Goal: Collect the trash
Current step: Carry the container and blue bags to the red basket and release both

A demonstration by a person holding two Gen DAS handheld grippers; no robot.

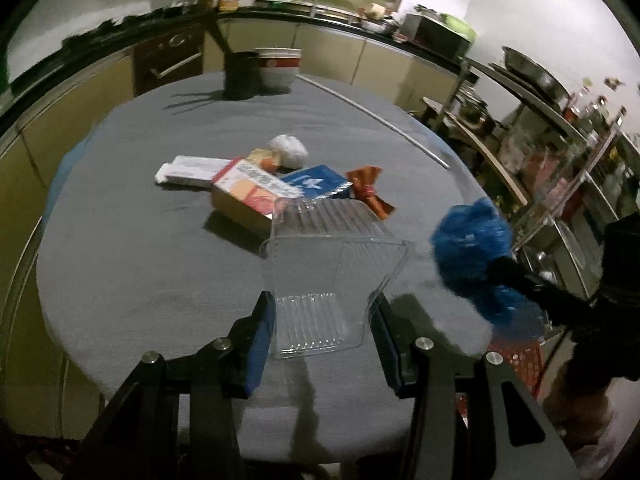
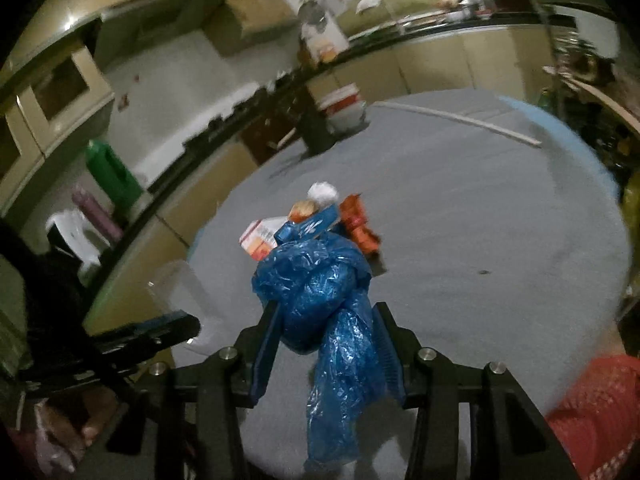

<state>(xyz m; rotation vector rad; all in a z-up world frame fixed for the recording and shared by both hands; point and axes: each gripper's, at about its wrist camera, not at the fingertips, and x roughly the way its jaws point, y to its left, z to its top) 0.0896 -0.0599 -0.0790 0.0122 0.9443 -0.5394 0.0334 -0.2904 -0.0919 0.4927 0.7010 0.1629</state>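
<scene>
My left gripper (image 1: 323, 312) is shut on a clear ribbed plastic container (image 1: 332, 264) and holds it above the grey round table (image 1: 140, 240). My right gripper (image 2: 326, 312) is shut on a crumpled blue plastic bag (image 2: 320, 292); the bag also shows in the left wrist view (image 1: 472, 248). Trash lies in a heap mid-table: an orange-and-white carton (image 1: 252, 196), a white flat packet (image 1: 188, 170), a blue box (image 1: 316, 184), a brown-orange wrapper (image 1: 368, 190), a white paper ball (image 1: 288, 150). The left gripper holding the container shows at the left of the right wrist view (image 2: 132, 340).
A black pot (image 1: 240, 76) and a stack of white-and-red bowls (image 1: 278, 68) stand at the table's far edge. A white stick (image 1: 384, 120) lies along the far right. A red mesh basket (image 2: 596, 412) sits below the table's near right edge. Kitchen counters and shelves surround the table.
</scene>
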